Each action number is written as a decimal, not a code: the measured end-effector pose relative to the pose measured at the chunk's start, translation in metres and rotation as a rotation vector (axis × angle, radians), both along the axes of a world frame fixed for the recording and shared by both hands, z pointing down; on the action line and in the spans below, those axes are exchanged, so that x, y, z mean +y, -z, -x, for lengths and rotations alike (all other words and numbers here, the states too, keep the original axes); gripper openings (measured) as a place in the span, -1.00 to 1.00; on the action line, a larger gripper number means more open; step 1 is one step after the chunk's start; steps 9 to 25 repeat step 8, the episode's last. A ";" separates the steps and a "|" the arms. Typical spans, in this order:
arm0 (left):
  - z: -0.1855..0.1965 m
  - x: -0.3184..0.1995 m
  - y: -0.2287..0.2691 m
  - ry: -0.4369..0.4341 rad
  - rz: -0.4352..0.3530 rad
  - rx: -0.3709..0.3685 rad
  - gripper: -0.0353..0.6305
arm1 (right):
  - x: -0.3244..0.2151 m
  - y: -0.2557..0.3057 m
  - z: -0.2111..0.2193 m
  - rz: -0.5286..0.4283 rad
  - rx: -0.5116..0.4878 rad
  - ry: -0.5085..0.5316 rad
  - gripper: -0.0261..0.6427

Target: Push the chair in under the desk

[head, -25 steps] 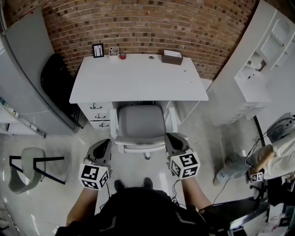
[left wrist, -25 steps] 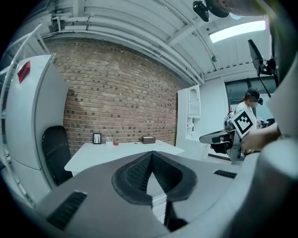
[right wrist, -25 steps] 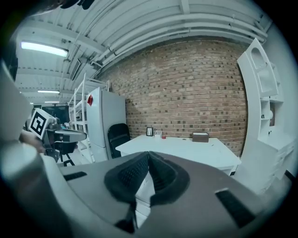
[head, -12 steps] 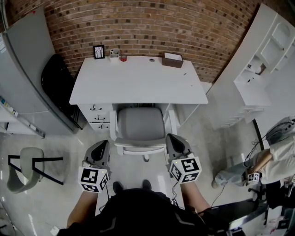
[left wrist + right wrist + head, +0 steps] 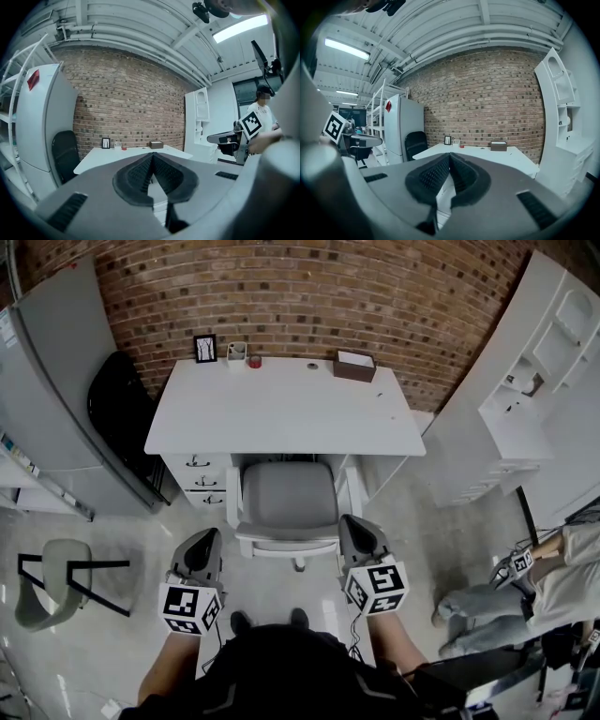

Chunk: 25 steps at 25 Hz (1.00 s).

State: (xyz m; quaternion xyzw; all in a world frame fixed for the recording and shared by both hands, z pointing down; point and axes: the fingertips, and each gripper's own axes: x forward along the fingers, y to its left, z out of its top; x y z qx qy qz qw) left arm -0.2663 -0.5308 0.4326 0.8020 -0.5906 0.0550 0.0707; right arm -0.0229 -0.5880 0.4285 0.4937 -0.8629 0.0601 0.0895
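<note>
In front of one white rectangular desk [image 5: 281, 413], one grey padded office chair [image 5: 289, 495], seat front at the desk edge, flanked at its rear by two grippers, left gripper [image 5: 207, 537] and right gripper [image 5: 352, 524], both with jaws closed, empty.

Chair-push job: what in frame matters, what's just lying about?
Job:
- chair
- desk
- left gripper, shut
- right gripper, shut

Lying about:
- picture frame
- brown box
- black chair by the wall
- grey chair, floor left
- shelf unit
</note>
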 end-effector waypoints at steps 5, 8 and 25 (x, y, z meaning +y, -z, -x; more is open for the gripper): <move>-0.004 -0.001 0.004 -0.016 -0.012 -0.027 -0.87 | -0.001 0.003 0.000 -0.003 0.005 0.001 -0.89; -0.006 -0.002 0.005 -0.025 -0.014 -0.044 -0.87 | -0.001 0.006 -0.001 -0.007 0.012 0.006 -0.89; -0.006 -0.002 0.005 -0.025 -0.014 -0.044 -0.87 | -0.001 0.006 -0.001 -0.007 0.012 0.006 -0.89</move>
